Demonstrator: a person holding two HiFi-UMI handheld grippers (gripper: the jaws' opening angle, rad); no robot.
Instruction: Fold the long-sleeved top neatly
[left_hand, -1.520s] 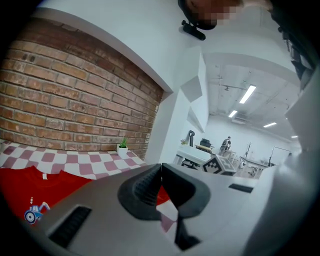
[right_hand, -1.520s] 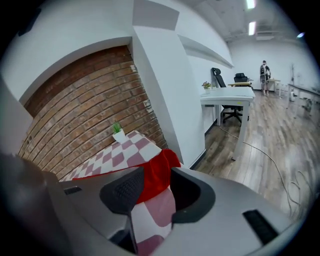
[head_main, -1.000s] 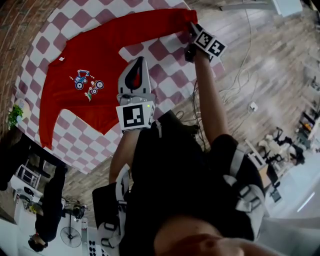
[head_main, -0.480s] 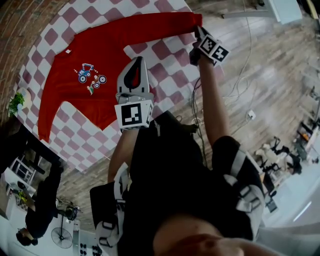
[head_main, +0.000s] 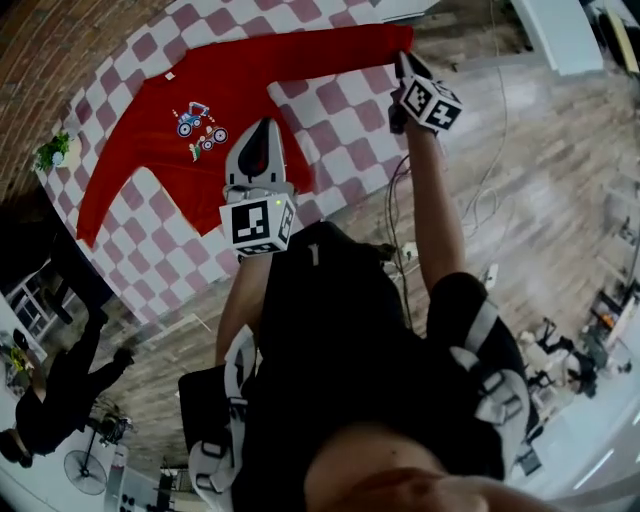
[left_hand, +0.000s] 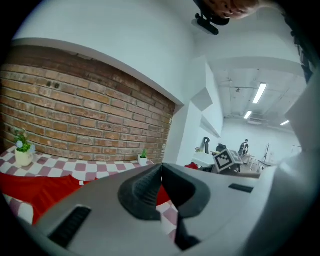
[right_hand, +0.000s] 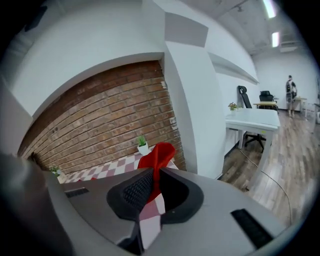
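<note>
Just now, my right gripper (right_hand: 152, 172) had been closing its jaws. They were spread a second before, and they ended pinched on the cuff (right_hand: 159, 152) of the red long-sleeved top (head_main: 150, 130). A fold of red fabric stood up above the jaw tips in the right gripper view. In the head view, that gripper (head_main: 403, 60) sat at the far right end of the sleeve, where it had been a second before. The cuff (head_main: 395, 38) appeared to have started lifting off the checked tablecloth (head_main: 340, 120).

Judgement: the sleeve was secured. The sleeve fold over the body could begin, but no fold had yet been made.

The rest of the top lay flat and spread on the tablecloth, print (head_main: 202, 127) facing up, with its other sleeve running toward the near left.

Pose, right side: my arm was stretched nearly straight toward the far right corner of the table. The gripper was angled somewhat downward, with its marker cube uppermost.

Pose, left side: my elbow was bent. My left gripper (head_main: 262, 128) hung over the near edge of the top's body and pointed far. Its jaws (left_hand: 161, 167) were pressed together, and I could see nothing clamped between them.
</note>
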